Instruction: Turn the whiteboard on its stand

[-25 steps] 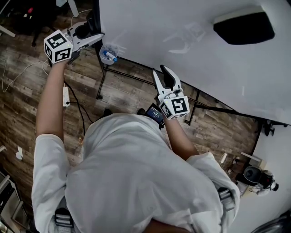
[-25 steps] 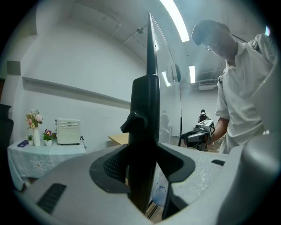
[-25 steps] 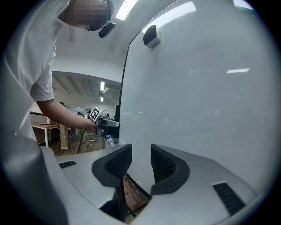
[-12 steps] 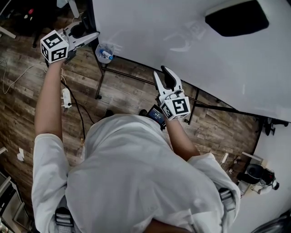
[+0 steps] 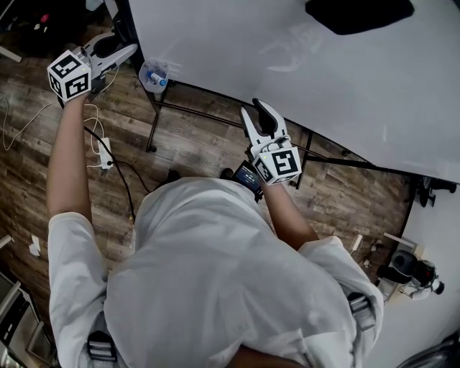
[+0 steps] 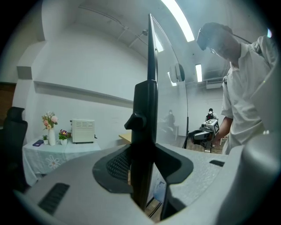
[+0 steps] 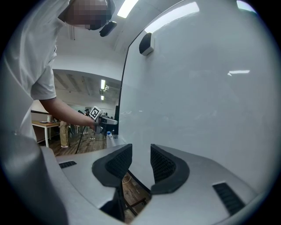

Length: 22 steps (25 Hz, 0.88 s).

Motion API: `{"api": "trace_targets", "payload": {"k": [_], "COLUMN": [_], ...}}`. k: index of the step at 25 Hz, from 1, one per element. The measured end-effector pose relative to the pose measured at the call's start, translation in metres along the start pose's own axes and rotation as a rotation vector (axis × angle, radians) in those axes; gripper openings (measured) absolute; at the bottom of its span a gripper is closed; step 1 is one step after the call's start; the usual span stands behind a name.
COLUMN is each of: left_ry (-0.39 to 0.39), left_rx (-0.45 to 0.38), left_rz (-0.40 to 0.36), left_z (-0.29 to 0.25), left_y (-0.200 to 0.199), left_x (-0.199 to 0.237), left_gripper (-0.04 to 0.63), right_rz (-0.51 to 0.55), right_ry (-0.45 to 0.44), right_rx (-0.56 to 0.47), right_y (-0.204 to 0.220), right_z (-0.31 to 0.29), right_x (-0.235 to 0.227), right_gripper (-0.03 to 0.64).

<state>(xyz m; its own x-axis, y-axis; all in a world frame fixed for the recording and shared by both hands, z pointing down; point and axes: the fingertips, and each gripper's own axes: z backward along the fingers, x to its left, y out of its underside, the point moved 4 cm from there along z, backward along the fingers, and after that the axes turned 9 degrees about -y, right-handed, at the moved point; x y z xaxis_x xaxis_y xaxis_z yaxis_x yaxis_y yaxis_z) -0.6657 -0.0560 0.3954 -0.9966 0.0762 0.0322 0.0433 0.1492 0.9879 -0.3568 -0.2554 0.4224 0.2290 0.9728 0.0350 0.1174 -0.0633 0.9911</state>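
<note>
The whiteboard (image 5: 287,79) fills the top of the head view, tilted on its black stand (image 5: 153,118). My left gripper (image 5: 129,43) is at its left edge. In the left gripper view the black frame edge (image 6: 147,110) runs straight between the jaws of the left gripper (image 6: 145,165). They have just been closing, and both pads now press on it. My right gripper (image 5: 257,109) is at the board's lower edge. In the right gripper view the right gripper (image 7: 141,165) shows a clear gap between its pads, with the board's face (image 7: 197,101) behind it.
A clear cup with a blue marker (image 5: 153,74) hangs at the board's lower left corner. A black eraser-like block (image 5: 359,13) sits on the board. A cable and power strip (image 5: 104,154) lie on the wood floor. Equipment (image 5: 410,269) stands at the lower right.
My left gripper has moved left and up in the head view, and the board's left edge and black block have shifted the same way. The right gripper has hardly moved.
</note>
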Motion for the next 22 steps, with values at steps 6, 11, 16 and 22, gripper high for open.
{"api": "trace_targets", "payload": {"k": [6, 11, 16, 22], "left_ry": [0.008, -0.072, -0.227, -0.397], "left_rx": [0.035, -0.024, -0.195, -0.256], "left_rz": [-0.022, -0.022, 0.088, 0.043], "left_z": [-0.007, 0.013, 0.069, 0.105], "left_y": [-0.002, -0.004, -0.013, -0.021], "left_x": [-0.005, -0.003, -0.007, -0.059], "left_gripper": [0.169, 0.170, 0.169, 0.150], "right_rz": [-0.003, 0.022, 0.028, 0.037], "right_ry": [-0.004, 0.010, 0.064, 0.118], "right_rx": [0.009, -0.001, -0.008, -0.045], "right_y": [0.005, -0.005, -0.007, -0.021], "right_z": [-0.002, 0.000, 0.020, 0.040], "right_x": [0.005, 0.005, -0.006, -0.005], "right_gripper": [0.129, 0.129, 0.129, 0.115]}}
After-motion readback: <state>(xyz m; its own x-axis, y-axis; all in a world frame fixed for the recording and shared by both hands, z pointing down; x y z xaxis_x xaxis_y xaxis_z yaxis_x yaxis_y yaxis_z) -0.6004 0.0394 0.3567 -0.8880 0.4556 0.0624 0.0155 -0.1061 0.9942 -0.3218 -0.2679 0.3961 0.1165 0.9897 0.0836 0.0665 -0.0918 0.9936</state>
